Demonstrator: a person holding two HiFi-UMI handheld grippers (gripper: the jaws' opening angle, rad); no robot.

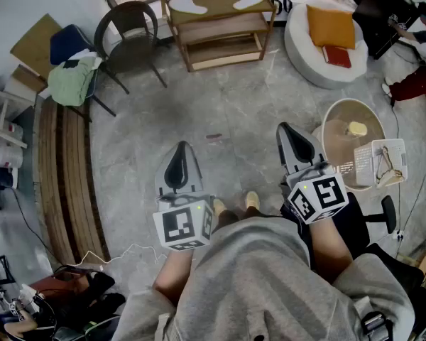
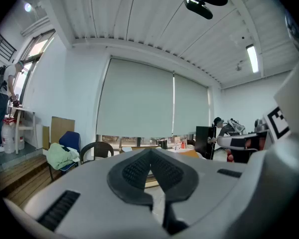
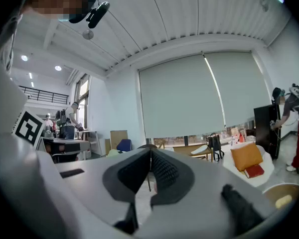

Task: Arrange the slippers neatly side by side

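Left grey gripper (image 1: 182, 148) pointing toward 12 o'clock, jaws pressing together, gripping nothing. Right grey gripper (image 1: 285, 128) hovering at its 3 o'clock, jaws likewise meeting, empty. Flat white slipper (image 1: 188, 6) and second white slipper (image 1: 250, 0) lying apart on top tier of light wooden rack (image 1: 220, 30), far at 12 o'clock.

A: Seating?
B: Dark chair (image 1: 131, 38). Blue chair (image 1: 64, 42), green cloth (image 1: 71, 82) heaped on it. White round seat (image 1: 298, 40) bearing an orange cushion (image 1: 331, 25) and a red book (image 1: 338, 56).
A: Storage?
B: Wooden shelf (image 1: 220, 28). Round tub (image 1: 339, 148), with a white basket (image 1: 364, 163) at its edge.
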